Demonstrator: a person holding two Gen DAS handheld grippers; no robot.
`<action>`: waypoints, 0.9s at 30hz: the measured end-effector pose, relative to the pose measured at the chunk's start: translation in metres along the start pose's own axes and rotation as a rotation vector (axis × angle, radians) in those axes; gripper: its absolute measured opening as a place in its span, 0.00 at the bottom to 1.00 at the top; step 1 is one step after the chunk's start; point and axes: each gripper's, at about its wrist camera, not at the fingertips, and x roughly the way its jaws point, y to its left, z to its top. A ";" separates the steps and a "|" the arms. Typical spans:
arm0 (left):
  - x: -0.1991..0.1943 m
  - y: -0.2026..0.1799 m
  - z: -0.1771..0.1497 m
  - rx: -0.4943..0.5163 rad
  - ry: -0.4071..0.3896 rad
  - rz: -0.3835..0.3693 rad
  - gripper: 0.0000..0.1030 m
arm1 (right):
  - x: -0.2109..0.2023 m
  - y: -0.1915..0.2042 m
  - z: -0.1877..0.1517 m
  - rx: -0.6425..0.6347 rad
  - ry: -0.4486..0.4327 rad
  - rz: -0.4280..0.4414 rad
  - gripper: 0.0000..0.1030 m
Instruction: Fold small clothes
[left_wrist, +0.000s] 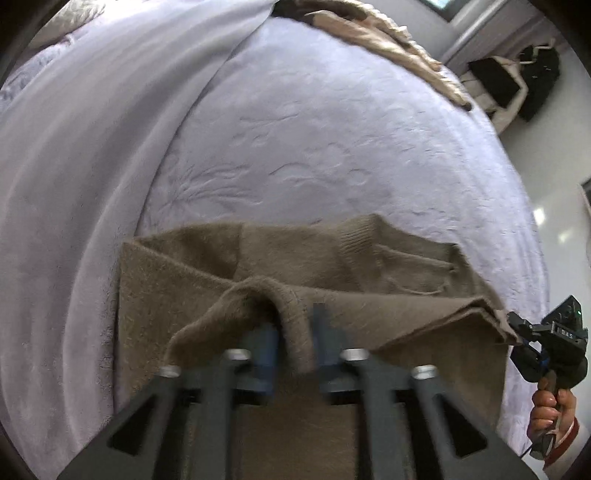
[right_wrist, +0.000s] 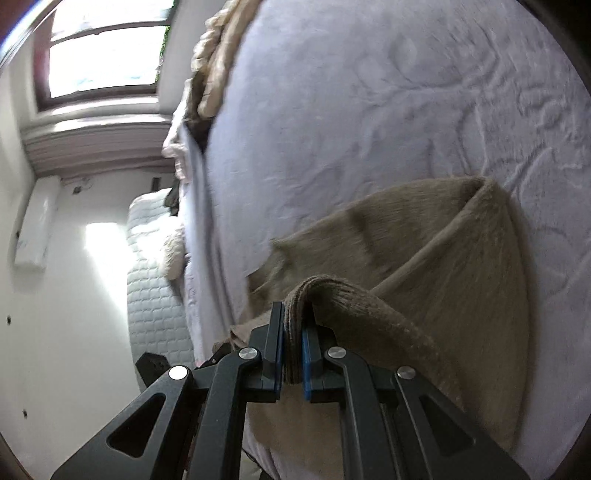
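A brown knitted garment (left_wrist: 369, 266) lies folded over on the lavender bedspread (left_wrist: 314, 129). My left gripper (left_wrist: 293, 325) points down at its near edge. Its jaws stand apart, and a raised loop of the hem sits loosely between the blue pads without being pinched. At the garment's right corner my right gripper (left_wrist: 515, 325) is held by a hand (left_wrist: 550, 410). In the right wrist view that gripper (right_wrist: 293, 325) is shut on a bunched strip of the brown garment (right_wrist: 443, 258), which drapes from the pads down onto the bed.
A beige crumpled cloth (left_wrist: 369, 33) lies along the far edge of the bed, also seen as a beige cloth (right_wrist: 218, 55) in the right wrist view. Past the bed's edge are the floor, a white quilted mattress (right_wrist: 155, 277) and a window (right_wrist: 103, 55).
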 end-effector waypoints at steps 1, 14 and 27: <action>-0.003 0.001 0.000 -0.004 -0.023 0.038 0.58 | 0.002 -0.002 0.002 0.004 -0.002 -0.005 0.12; -0.027 -0.015 -0.013 0.106 -0.014 0.050 0.70 | -0.010 0.051 0.000 -0.251 0.033 -0.074 0.47; 0.014 0.007 0.029 0.045 -0.045 0.277 0.70 | -0.005 0.023 0.029 -0.202 -0.083 -0.257 0.54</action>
